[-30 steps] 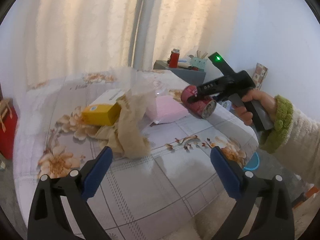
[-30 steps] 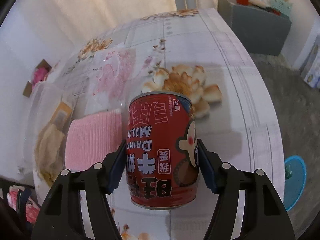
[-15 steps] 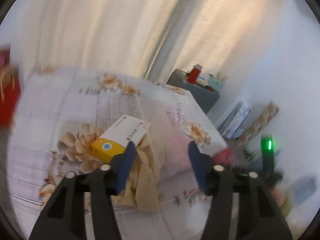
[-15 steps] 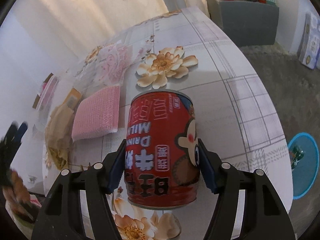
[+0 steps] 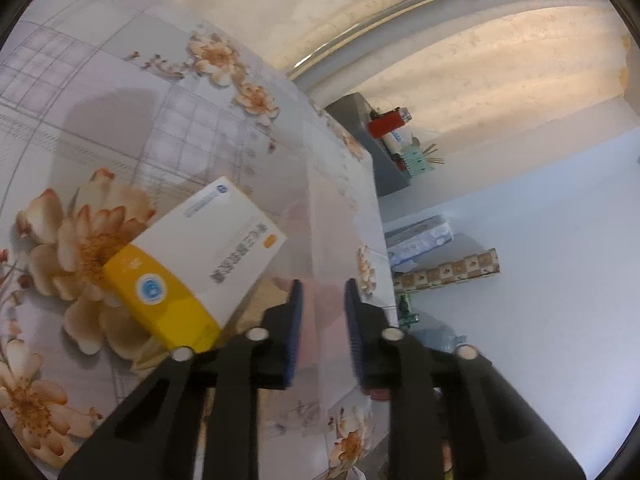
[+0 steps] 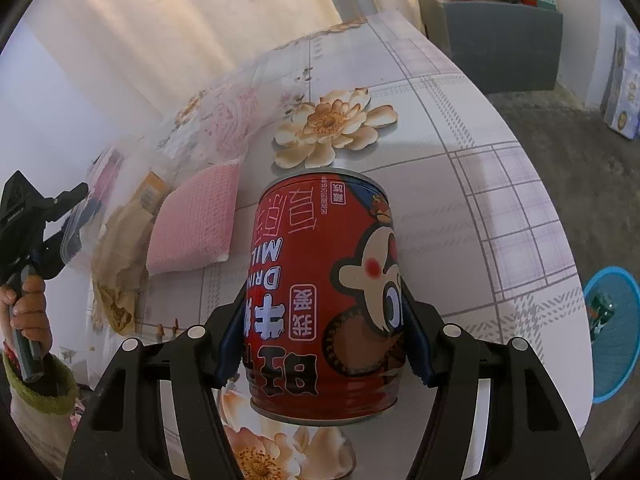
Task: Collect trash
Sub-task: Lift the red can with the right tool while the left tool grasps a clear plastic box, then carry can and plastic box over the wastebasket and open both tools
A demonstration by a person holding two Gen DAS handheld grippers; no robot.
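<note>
A: Setting: a table (image 6: 460,184) under a floral cloth, curtains beyond. Where is the trash?

B: The red milk can (image 6: 324,300) is clamped upright between the right gripper's (image 6: 322,344) pads, above the near table edge. At far left lie a pink pack (image 6: 196,220) and a yellow-and-white box (image 5: 192,268).

A: And the left gripper (image 5: 322,320)?

B: Its jaws are closing on a clear plastic bag (image 5: 332,232), whose film runs between them; the box sits just left of the jaws.
</note>
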